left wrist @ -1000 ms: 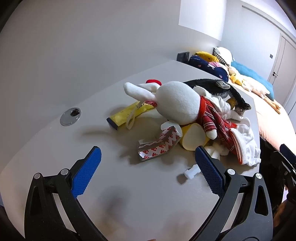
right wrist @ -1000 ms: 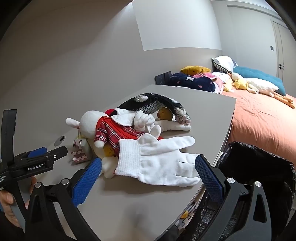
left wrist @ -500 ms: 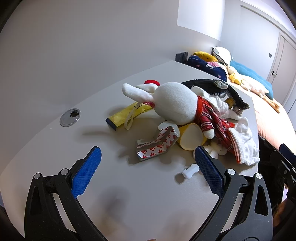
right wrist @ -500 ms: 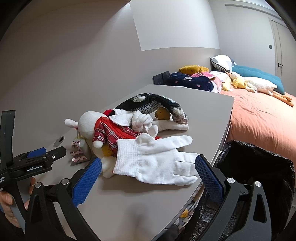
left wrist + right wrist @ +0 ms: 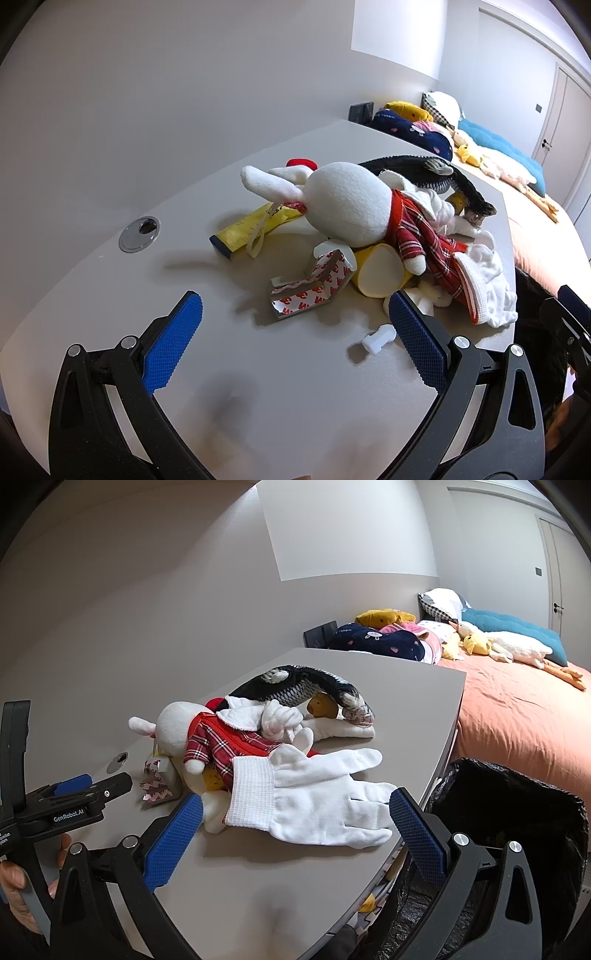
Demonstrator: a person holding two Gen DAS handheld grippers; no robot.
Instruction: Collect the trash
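Presently, my holdings. Left gripper (image 5: 293, 334): blue-padded jaws spread wide, nothing between them, poised over the grey table (image 5: 110, 295). Right gripper (image 5: 295, 832): likewise spread and empty, its pads flanking a white knitted work glove (image 5: 314, 805) that lies flat near the table's edge.

Items on the table, left wrist view:
- crumpled strip of silver tape backing with red print (image 5: 310, 291), directly ahead of my left gripper, just beside a yellow paper cup (image 5: 380, 269) lying on its side;
- small white plastic piece (image 5: 376, 338), close to the right pad of that gripper;
- flat yellow packet with a dark blue end (image 5: 251, 229), partly under the toy's ears;
- white plush rabbit in a red tartan dress (image 5: 351, 210), lying over the cup and the packet;
- black-and-grey patterned plush fish (image 5: 417, 170) behind the rabbit;
- round metal cable grommet (image 5: 139, 229) set in the tabletop, well apart from the pile.

Items beyond the table, right wrist view:
- bin lined with a black plastic bag (image 5: 517, 830), open-mouthed, just below the table's edge beside my right gripper;
- bed with an orange cover (image 5: 517, 716) carrying pillows and soft toys.

A hand (image 5: 14, 882) grips the left gripper's handle at the lower left of the right wrist view.
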